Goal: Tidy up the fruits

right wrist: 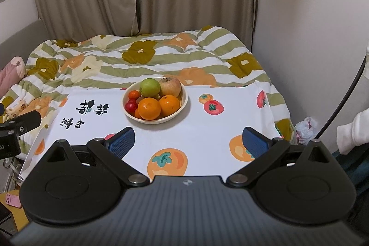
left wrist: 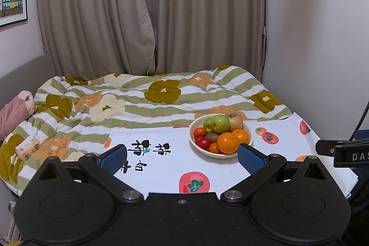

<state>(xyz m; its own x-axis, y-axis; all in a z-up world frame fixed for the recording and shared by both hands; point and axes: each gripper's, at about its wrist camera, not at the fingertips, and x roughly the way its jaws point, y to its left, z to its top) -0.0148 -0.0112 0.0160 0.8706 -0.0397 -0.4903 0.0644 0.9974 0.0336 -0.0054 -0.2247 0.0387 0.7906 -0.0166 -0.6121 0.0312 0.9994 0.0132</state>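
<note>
Fruit (right wrist: pixel 151 99) sits piled in the bowl (right wrist: pixel 183 105) at the middle of the frame, on the table (right wrist: pixel 207 130). Both sets of fingers (left wrist: pixel 114 159) (right wrist: pixel 121 142) are wide apart, empty. Any grab should be gentle; round fruit rolls.

left claw (left wrist: pixel 182 158): matte black body, two round disc housings at 7 and 5 o'clock, angled black link arms with silver pivot screws, and blue ribbed pads (left wrist: pixel 250 158) on the fingers. a small screw sits mid-body at 6 o'clock.

right claw (right wrist: pixel 188 142): same build, same blue pads (right wrist: pixel 121 141), but a ribbed grey centre plate with a small star-like mark. the other claw's black side, seen at 3 o'clock from the left view, bears white letters "da". a white sleeve (right wrist: pixel 352 133) and a black cable (right wrist: pixel 343 100) show at 3 o'clock.
</note>
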